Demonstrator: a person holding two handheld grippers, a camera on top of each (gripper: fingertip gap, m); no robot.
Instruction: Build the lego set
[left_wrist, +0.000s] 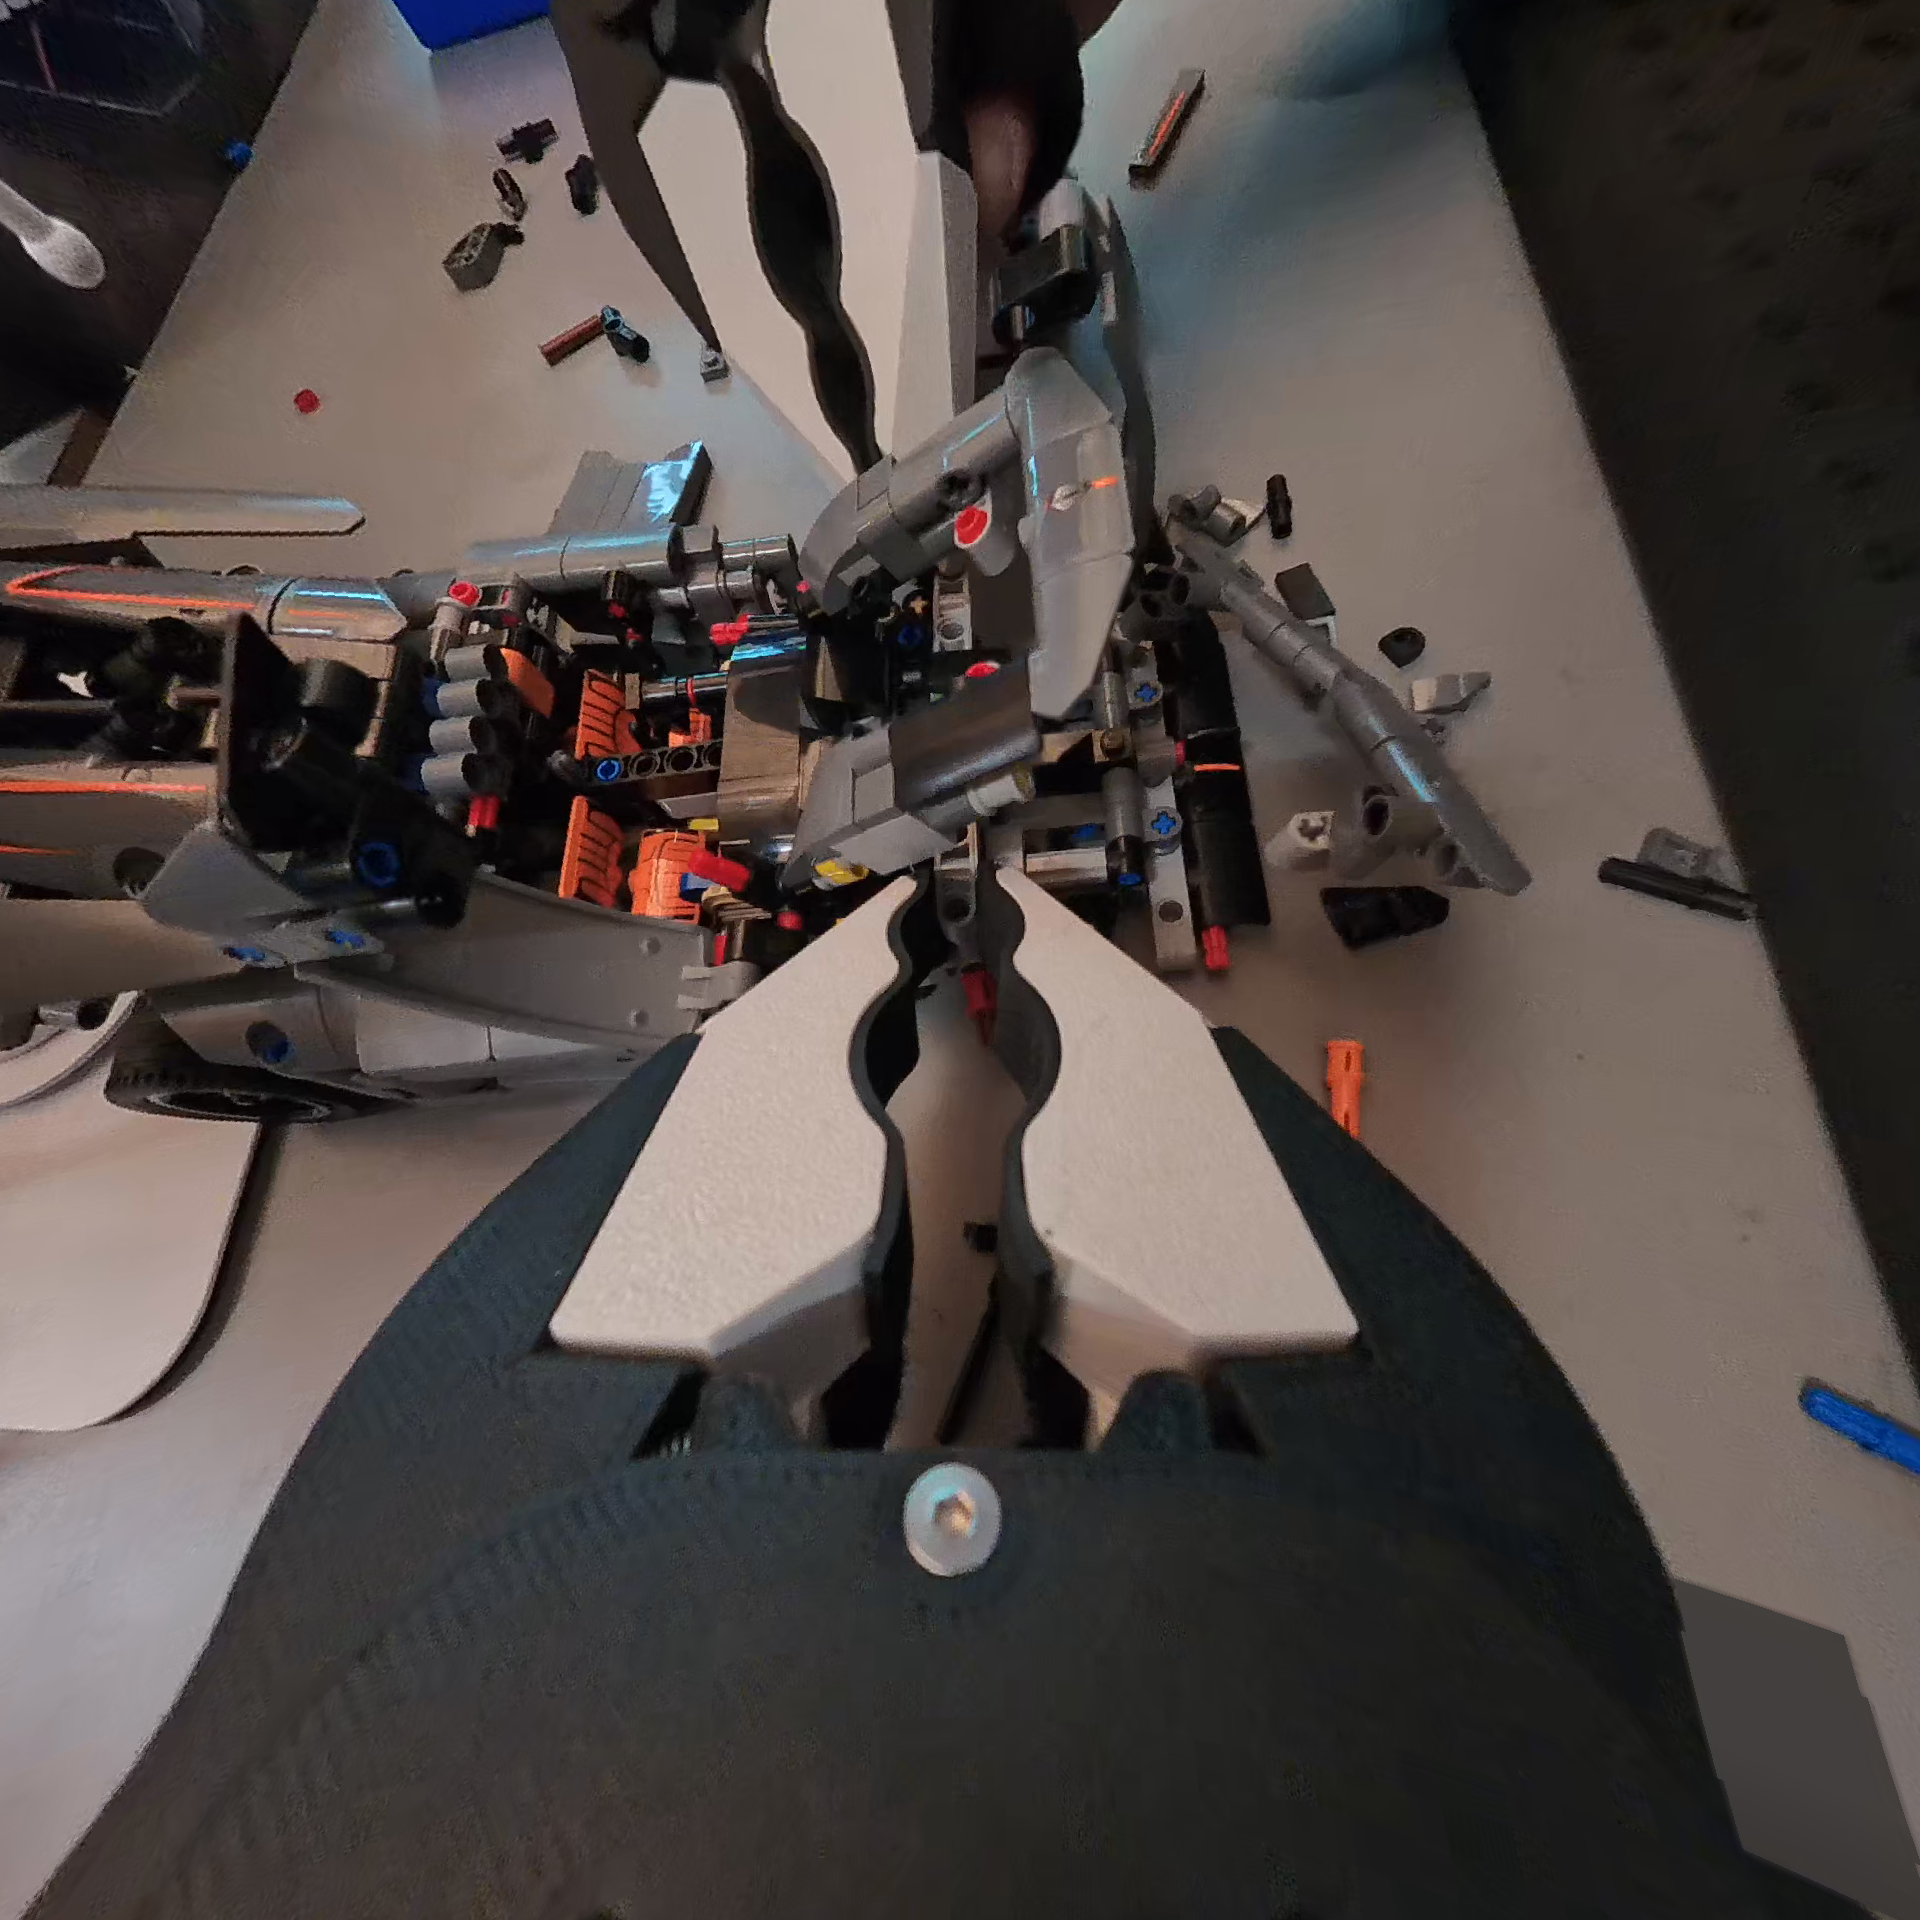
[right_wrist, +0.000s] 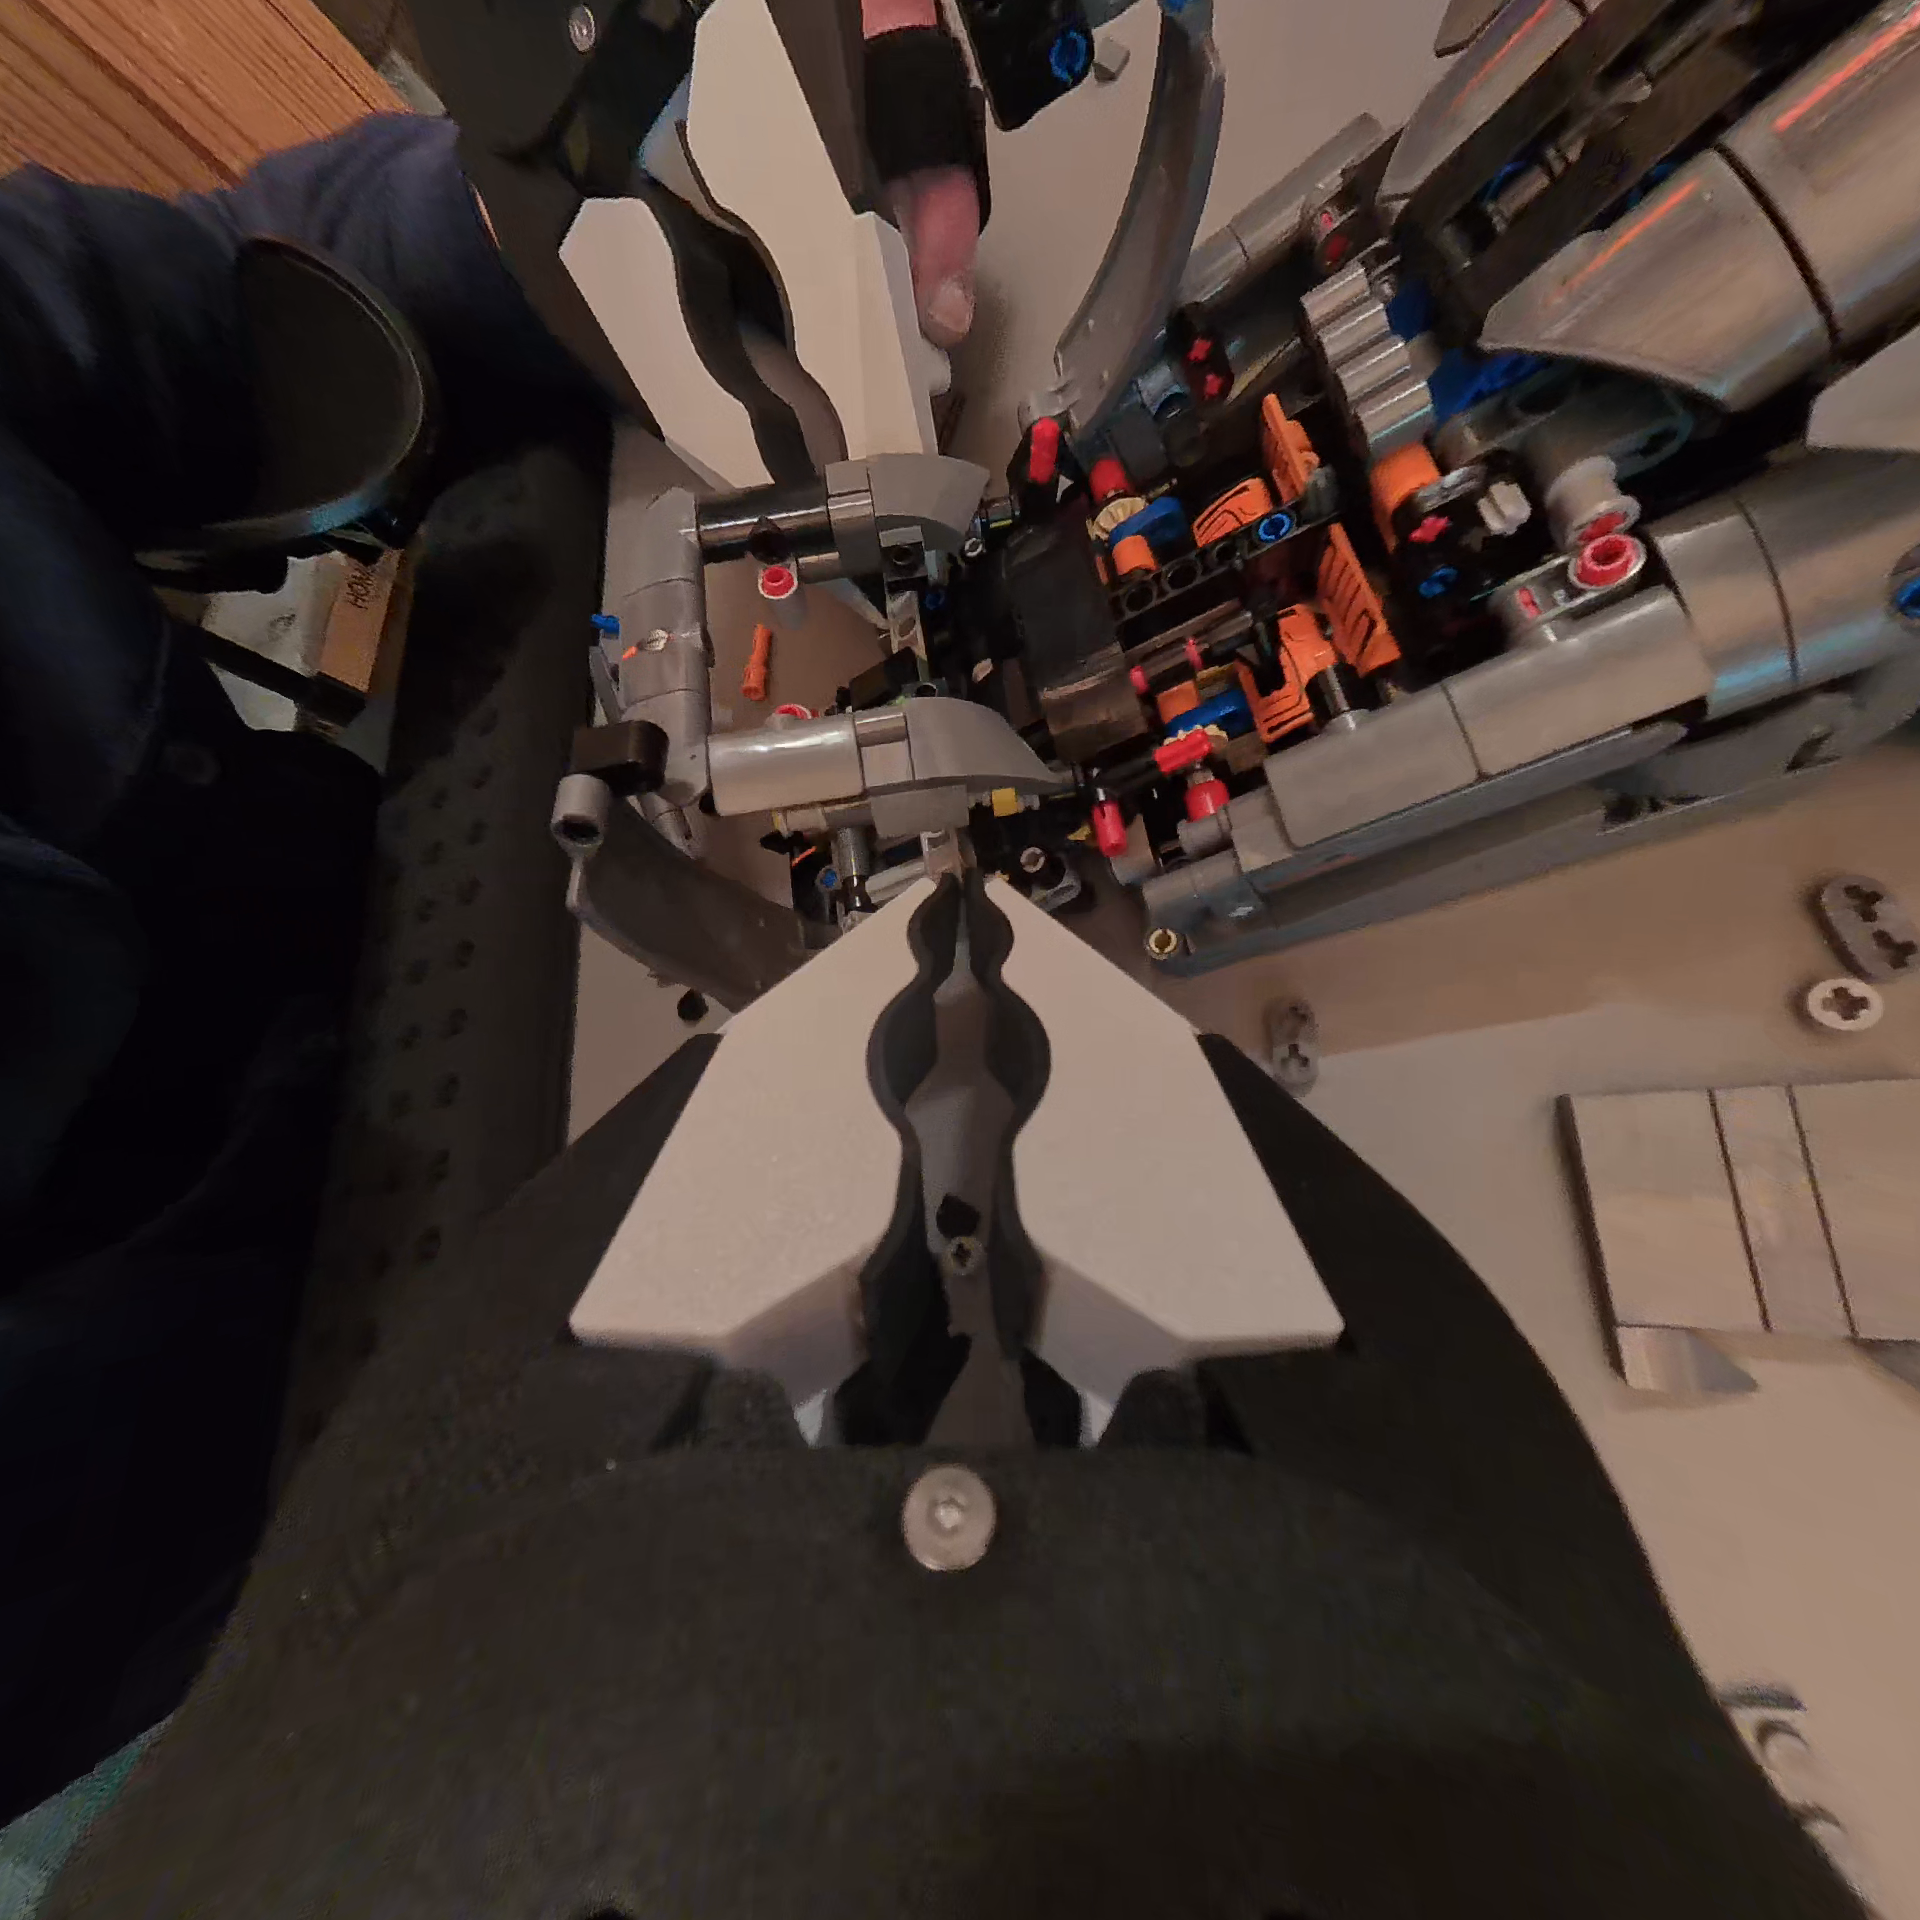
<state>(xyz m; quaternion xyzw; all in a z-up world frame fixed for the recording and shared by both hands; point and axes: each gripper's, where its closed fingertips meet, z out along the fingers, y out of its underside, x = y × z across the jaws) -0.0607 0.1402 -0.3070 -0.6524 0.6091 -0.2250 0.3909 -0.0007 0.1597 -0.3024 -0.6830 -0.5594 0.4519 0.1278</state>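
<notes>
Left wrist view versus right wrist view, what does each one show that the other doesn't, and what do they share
Only the left wrist view shows the loose blue pin at the table edge and a small red round piece. Only the right wrist view shows the flat grey panels, a dark sleeve and wooden slats. Both show the grey car model with orange engine parts, a loose orange pin, and each view's own gripper closed on a thin part at the model's edge: left gripper, right gripper.

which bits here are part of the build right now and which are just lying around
In the job:
- lego car model
- grey panel sub-assembly
- left hand-held gripper
- right hand-held gripper

Lying about:
- loose orange pin
- blue pin
- small red stud
- flat grey plates
</notes>
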